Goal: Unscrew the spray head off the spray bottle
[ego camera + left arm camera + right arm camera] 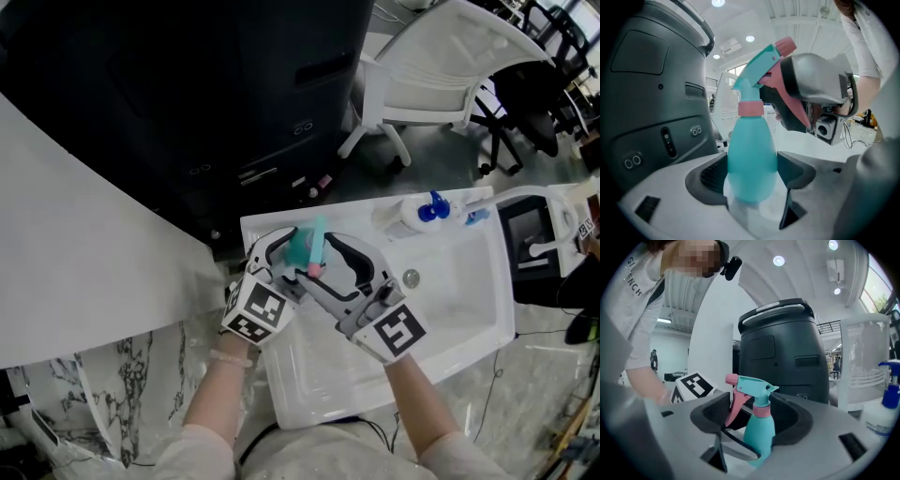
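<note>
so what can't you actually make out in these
Bottom of the spray bottle: in the left gripper view it is hidden behind the left gripper; in the head view both grippers cover it.
Whether the fingers of the right gripper press the spray head: in the right gripper view they overlap.
How far the pink collar is unscrewed: nothing under it shows.
The blue-topped bottle: right gripper view, cut off at the edge.

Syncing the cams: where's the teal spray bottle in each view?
Head view: spray bottle centre, over the white sink.
Left gripper view: spray bottle centre, upright between the jaws.
Right gripper view: spray bottle low centre, spray head between the jaws.
Shared landmark: dark grey machine beyond it.
</note>
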Demonstrator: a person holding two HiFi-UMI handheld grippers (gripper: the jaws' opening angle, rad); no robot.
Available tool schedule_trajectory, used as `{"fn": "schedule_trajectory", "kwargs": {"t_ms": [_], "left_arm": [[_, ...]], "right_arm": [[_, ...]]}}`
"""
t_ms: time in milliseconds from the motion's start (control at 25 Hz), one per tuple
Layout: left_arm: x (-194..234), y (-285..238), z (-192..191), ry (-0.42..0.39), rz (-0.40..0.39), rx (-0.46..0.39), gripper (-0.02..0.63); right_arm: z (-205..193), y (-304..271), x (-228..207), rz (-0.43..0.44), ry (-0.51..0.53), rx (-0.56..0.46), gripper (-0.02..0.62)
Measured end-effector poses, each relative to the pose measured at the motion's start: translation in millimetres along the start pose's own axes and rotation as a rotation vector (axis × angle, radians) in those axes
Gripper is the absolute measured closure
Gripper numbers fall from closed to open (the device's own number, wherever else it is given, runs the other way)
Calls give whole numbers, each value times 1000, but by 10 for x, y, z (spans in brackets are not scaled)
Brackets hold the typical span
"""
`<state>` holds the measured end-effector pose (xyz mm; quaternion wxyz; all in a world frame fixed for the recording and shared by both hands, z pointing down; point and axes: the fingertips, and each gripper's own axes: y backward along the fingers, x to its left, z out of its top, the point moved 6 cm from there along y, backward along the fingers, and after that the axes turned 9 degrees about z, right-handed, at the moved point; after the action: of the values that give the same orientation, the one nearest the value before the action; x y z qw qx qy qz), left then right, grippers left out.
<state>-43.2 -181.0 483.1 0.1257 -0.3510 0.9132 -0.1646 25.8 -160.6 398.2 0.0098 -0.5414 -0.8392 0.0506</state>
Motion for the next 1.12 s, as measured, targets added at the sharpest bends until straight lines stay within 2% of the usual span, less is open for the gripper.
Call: {"fn": "schedule_trajectory", "kwargs": {"t_ms": [160,280,440,560,680,840,920,1000,1120], "left_arm": [[8,-6,-12,6,0,-4,272],[8,-14,-15,10,-2,-1,272],[7,-11,-17,9,-1,4,272],[7,-9,-20,10,-2,4,272],[11,-6,-22,13,-2,5,272],[11,-5,-21,20,0,7,272],[8,-14,-17,21,-1,7,272],[6,-17,-15,21,-3,8,272],[12,-15,-16,21,-4,8,272]], "right_arm": [[-36,171,-88,-17,-27,-21,321],[-64,326,-195,-70,-64,-24,330],[-89,482,-416,-158,-120,-50,390],[-67,460,-543,-183,-150,-81,407],[-31,329,-579,-187,-141,-72,422],[10,280,-476,-211,-65,-47,430],[35,321,-357,-203,-13,-43,434],[88,298,-202,-150,18,-56,432],[117,128,-45,-58,-35,-63,334]]}}
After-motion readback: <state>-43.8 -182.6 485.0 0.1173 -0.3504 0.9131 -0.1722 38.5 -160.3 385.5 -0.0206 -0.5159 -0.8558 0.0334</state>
